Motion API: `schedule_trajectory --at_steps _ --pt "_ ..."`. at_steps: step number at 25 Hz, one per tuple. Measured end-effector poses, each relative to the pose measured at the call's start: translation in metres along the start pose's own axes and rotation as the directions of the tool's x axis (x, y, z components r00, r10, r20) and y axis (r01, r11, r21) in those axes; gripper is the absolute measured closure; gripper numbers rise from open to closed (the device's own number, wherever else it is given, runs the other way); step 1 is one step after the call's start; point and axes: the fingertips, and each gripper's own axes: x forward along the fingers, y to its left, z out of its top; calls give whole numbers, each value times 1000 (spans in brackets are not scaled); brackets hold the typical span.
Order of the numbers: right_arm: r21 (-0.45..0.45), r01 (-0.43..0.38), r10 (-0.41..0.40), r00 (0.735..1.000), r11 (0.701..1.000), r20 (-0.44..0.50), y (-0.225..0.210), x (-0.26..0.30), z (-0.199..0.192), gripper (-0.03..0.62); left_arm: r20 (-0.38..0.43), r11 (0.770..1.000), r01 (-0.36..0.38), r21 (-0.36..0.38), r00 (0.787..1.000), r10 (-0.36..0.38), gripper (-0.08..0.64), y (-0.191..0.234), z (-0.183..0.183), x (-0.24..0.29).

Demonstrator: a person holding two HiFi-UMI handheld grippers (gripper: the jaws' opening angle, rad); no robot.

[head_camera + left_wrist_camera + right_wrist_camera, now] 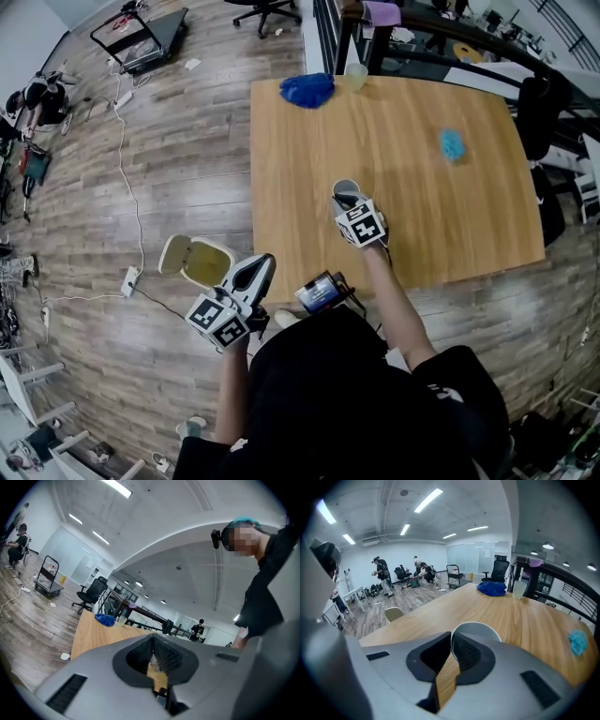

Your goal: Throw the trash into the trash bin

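Observation:
A white paper cup (345, 190) (476, 629) stands on the wooden table (422, 216) near its front edge. My right gripper (350, 201) (452, 640) reaches down to it, and its jaws are shut on the cup's near rim. The beige trash bin (206, 264) (393, 614) sits on the floor left of the table with its lid (174, 253) flipped open. My left gripper (262, 265) (153, 639) hovers just right of the bin, pointing level, with its pads shut together on nothing. A crumpled blue scrap (453, 143) (578, 641) lies on the right part of the table.
At the table's far edge lie a blue cloth (307, 89) (492, 588) (105, 619) and a clear plastic cup (355, 77) (519, 589). A cable and power strip (129, 279) run over the floor left of the bin. Chairs and a railing stand behind the table.

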Motion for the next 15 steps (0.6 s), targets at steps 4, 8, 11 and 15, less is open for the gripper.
schedule_trajectory --at_steps 4,8,11,15 --pt "-9 -19 19 1000 1000 10 5 -5 2 577 7 1000 -11 -1 1000 11 554 0 -1 -1" --pt "-15 -30 31 999 999 44 9 -10 12 578 13 1000 -15 0 1000 15 554 1 -1 -2" --pt "-23 -27 28 999 999 47 8 -9 18 578 14 1000 -23 -8 1000 23 554 4 0 -4" --pt "-13 -32 33 998 999 56 10 -11 15 579 18 999 -29 -16 999 29 554 4 -3 -7"
